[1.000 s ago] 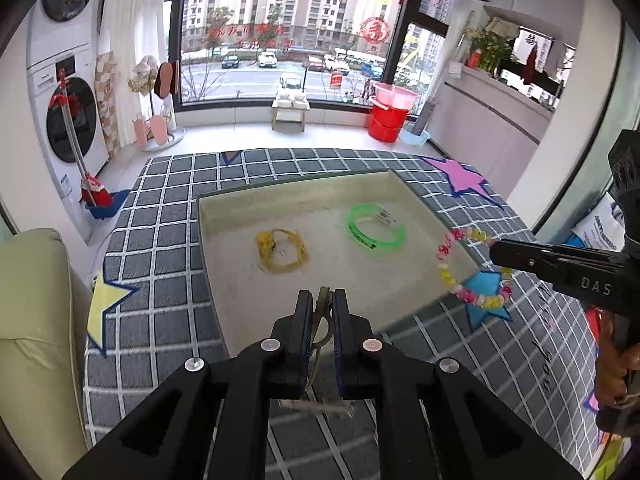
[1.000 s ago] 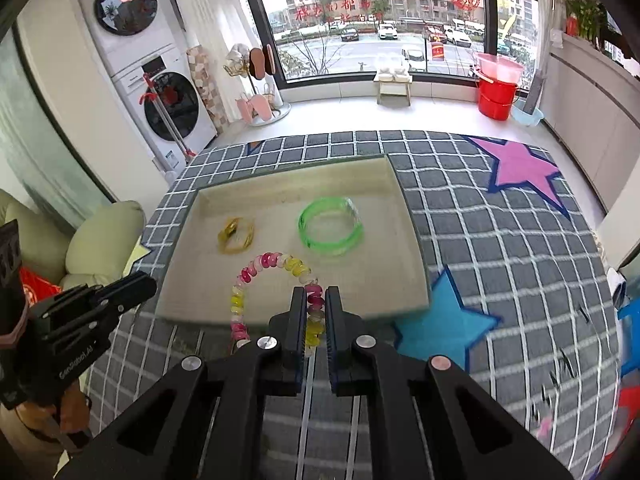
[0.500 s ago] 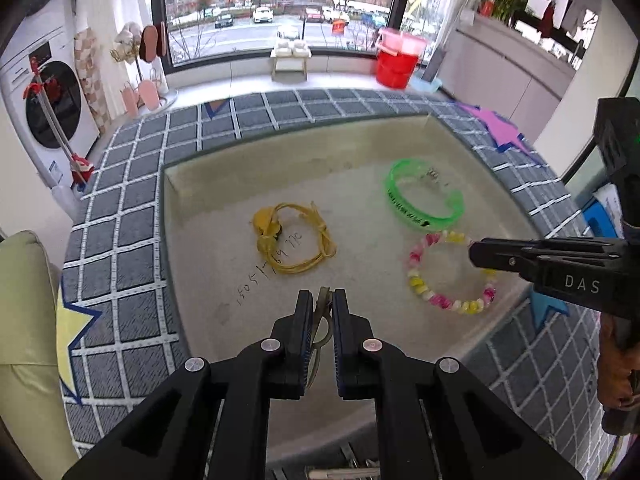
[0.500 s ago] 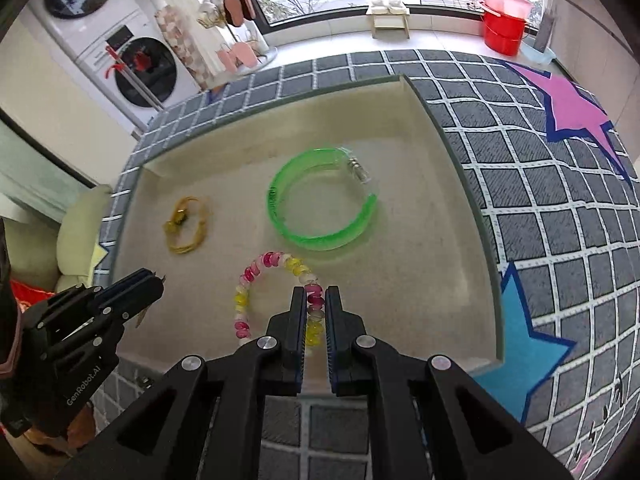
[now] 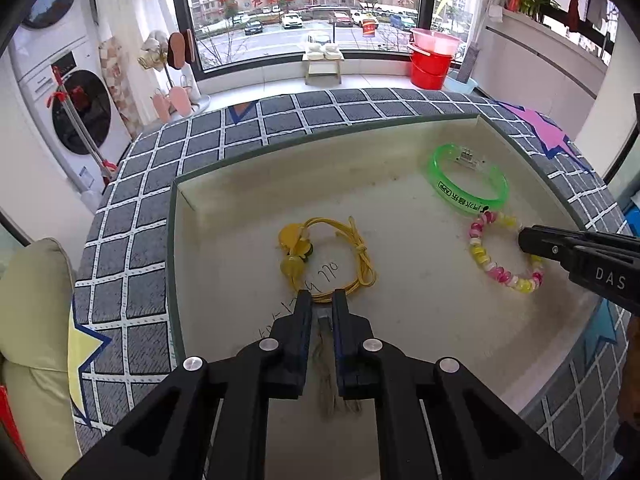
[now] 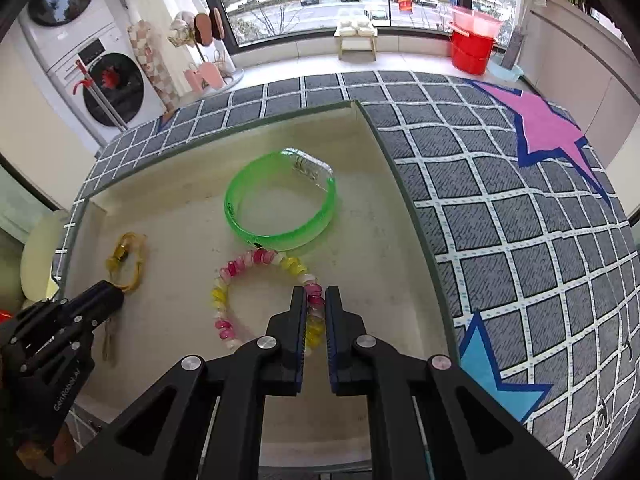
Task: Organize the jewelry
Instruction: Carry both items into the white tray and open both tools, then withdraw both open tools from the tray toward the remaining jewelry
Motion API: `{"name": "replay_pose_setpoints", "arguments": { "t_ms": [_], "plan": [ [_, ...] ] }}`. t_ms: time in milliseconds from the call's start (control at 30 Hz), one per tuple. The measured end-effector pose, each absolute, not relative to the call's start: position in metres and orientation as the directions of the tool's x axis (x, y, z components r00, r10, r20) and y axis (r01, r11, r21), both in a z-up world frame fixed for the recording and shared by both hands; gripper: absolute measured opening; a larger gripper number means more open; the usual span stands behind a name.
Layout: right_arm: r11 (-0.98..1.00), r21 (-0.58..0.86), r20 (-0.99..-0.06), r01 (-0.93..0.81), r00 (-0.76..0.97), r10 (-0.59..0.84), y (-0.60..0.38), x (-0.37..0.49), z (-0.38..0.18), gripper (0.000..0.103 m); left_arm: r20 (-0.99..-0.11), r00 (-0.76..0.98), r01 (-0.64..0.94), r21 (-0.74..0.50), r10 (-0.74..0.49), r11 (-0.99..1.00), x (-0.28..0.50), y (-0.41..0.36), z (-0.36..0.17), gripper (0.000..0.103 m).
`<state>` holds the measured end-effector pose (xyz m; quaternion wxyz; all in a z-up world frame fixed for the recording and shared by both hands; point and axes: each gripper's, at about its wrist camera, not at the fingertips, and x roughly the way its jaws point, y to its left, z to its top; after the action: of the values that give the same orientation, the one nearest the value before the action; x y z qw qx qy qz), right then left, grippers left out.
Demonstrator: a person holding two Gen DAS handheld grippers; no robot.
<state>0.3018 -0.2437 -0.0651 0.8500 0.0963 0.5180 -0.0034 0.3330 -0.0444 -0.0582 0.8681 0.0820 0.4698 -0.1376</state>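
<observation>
Left wrist view: left hand-held gripper (image 5: 321, 300) is seen pinching a thin brownish cord (image 5: 326, 380) over the tray (image 5: 280, 160), close to the yellow cord bracelet (image 5: 320, 256). A green bangle (image 5: 468, 186) lies at far right, touching the bead bracelet (image 5: 500, 256).

Right wrist view: right hand-held gripper (image 6: 316, 300) is clamped on the bead bracelet (image 6: 256, 292), which lies on the tray floor (image 6: 180, 240) against the green bangle (image 6: 280, 204). The tray sits on a checked tabletop (image 6: 500, 200).

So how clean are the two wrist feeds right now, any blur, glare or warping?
Left wrist: sharp, soft even daylight, no glare on the tray; fisheye bows its rim. Right wrist: equally sharp, the beaded bracelet crisp; the checked mat curves strongly toward the edges, corners vignetted black.
</observation>
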Motion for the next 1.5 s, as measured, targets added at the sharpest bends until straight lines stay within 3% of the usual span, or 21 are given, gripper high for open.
{"name": "replay_pose_setpoints", "arguments": {
  "t_ms": [167, 233, 267, 300, 1100, 1133, 1167, 1200, 1467, 1500],
  "plan": [
    [0.983, 0.154, -0.887, 0.100, 0.452, 0.093, -0.242, 0.303, -0.064, 0.013, -0.836, 0.526, 0.311, 0.020, -0.155, 0.950, 0.331, -0.047, -0.058, 0.024],
    [0.978, 0.179, -0.884, 0.110, 0.454, 0.111, -0.243, 0.303, -0.063, 0.030, -0.834, 0.529, 0.309, 0.020, -0.155, 0.951, 0.329, -0.047, -0.058, 0.024],
    [0.975, 0.188, -0.880, 0.116, 0.461, 0.115, -0.244, 0.301, -0.061, 0.051, -0.833, 0.532, 0.310, 0.024, -0.152, 0.950, 0.329, -0.048, -0.058, 0.024],
    [0.973, 0.198, -0.874, 0.119, 0.471, 0.121, -0.245, 0.299, -0.059, 0.059, -0.832, 0.535, 0.311, 0.030, -0.149, 0.950, 0.328, -0.049, -0.058, 0.024],
    [0.947, 0.296, -0.800, 0.125, 0.575, 0.175, -0.266, 0.251, -0.016, 0.063, -0.769, 0.610, 0.318, 0.021, -0.188, 0.948, 0.318, -0.053, -0.032, 0.025],
    [0.944, 0.304, -0.799, 0.128, 0.575, 0.179, -0.267, 0.250, -0.016, 0.063, -0.766, 0.614, 0.321, 0.024, -0.189, 0.947, 0.317, -0.053, -0.031, 0.029],
    [0.943, 0.306, -0.798, 0.130, 0.575, 0.180, -0.267, 0.249, -0.016, 0.063, -0.764, 0.617, 0.322, 0.024, -0.190, 0.947, 0.317, -0.054, -0.030, 0.046],
    [0.942, 0.308, -0.796, 0.131, 0.577, 0.180, -0.267, 0.247, -0.015, 0.064, -0.762, 0.619, 0.320, 0.022, -0.191, 0.947, 0.317, -0.053, -0.028, 0.103],
    [0.929, 0.353, -0.754, 0.113, 0.622, 0.211, -0.269, 0.230, -0.002, 0.085, -0.718, 0.678, 0.278, 0.046, -0.161, 0.960, 0.307, -0.049, -0.016, 0.103],
    [0.926, 0.361, -0.744, 0.109, 0.633, 0.216, -0.269, 0.226, 0.000, 0.094, -0.711, 0.685, 0.270, 0.046, -0.158, 0.962, 0.303, -0.047, -0.014, 0.103]
  ]
}}
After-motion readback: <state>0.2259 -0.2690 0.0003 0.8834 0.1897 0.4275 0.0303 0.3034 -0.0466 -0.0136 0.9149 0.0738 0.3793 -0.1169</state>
